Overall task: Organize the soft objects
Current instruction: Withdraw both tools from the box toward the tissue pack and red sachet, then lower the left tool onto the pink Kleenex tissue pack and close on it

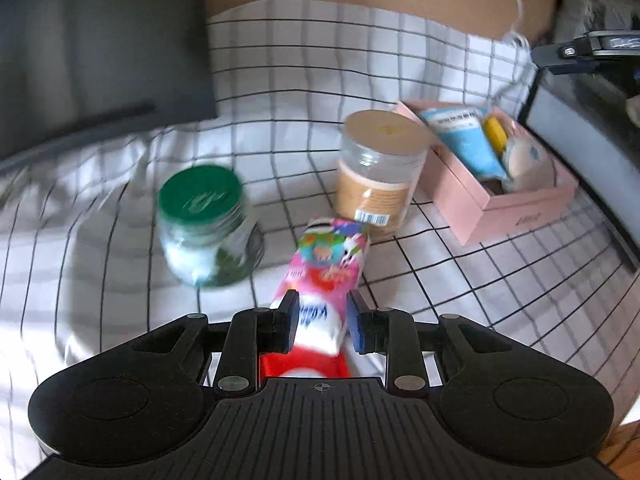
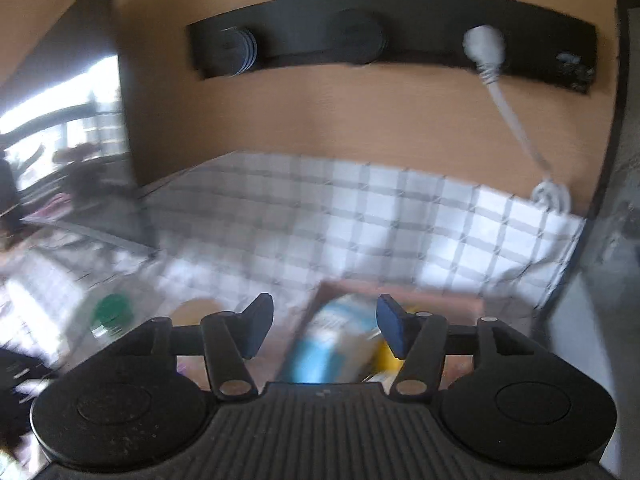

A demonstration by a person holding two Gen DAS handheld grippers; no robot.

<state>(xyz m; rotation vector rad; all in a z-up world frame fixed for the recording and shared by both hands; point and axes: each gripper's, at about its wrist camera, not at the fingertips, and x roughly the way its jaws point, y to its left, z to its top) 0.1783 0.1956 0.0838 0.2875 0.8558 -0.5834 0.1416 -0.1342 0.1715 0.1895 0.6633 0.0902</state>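
Pink and red, the toothpaste tube (image 1: pixel 320 292) is squeezed between the left tool's (image 1: pixel 322 322) pads, pointing out over the checked cloth (image 1: pixel 280 80) on the surface. Past it stand a green-lid jar (image 1: pixel 206 220) and a tan-lid jar (image 1: pixel 378 168). Farther right, the pink box (image 1: pixel 504 196) holds a blue tube (image 1: pixel 464 140). The right tool (image 2: pixel 322 328) is spread apart with nothing in it, above that box.
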